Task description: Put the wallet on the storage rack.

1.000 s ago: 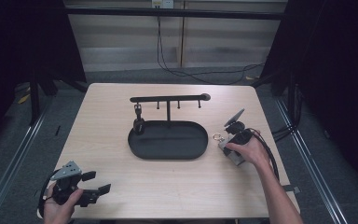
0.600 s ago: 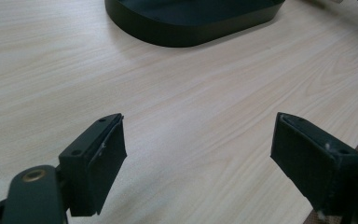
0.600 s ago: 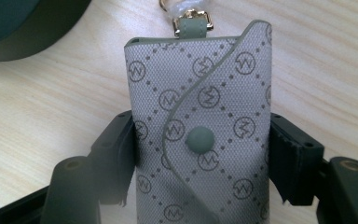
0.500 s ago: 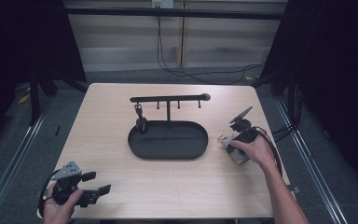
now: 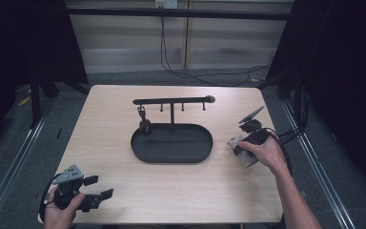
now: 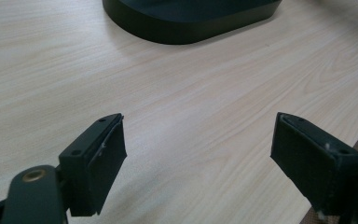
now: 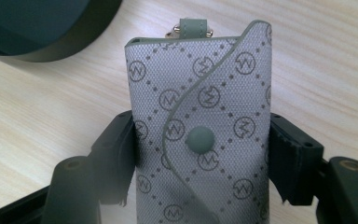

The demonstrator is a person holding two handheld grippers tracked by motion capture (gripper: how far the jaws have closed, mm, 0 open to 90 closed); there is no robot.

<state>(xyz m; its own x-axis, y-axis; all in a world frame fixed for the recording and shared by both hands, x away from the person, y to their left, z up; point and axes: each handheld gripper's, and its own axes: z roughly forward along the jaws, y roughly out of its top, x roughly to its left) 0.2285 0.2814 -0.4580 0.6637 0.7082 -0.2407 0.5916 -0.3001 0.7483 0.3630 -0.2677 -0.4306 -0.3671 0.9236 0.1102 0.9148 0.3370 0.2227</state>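
A grey key pouch (image 7: pixel 200 93) with a monogram pattern, a snap button and a small strap at its top lies between the jaws of my right gripper (image 7: pixel 200 154), which is shut on its sides. In the high view this gripper (image 5: pixel 240 145) holds the pouch (image 5: pixel 235 142) low over the table, just right of the black oval tray (image 5: pixel 138 148). A black rack bar (image 5: pixel 171 101) on a post stands over the tray, and a small dark item (image 5: pixel 144 125) hangs from its left hook. My left gripper (image 5: pixel 101 187) rests near the front left corner, open with nothing in it (image 6: pixel 198 144).
The tray's dark wall (image 6: pixel 191 23) lies ahead of the left gripper, and its rim (image 7: pixel 51 46) curves at the upper left of the right gripper view. Cables (image 5: pixel 290 136) trail off the table's right edge. Bare wood (image 5: pixel 181 191) spreads in front of the tray.
My right gripper has shifted slightly to the right, away from the tray, with the pouch in it. The left gripper has stayed put.
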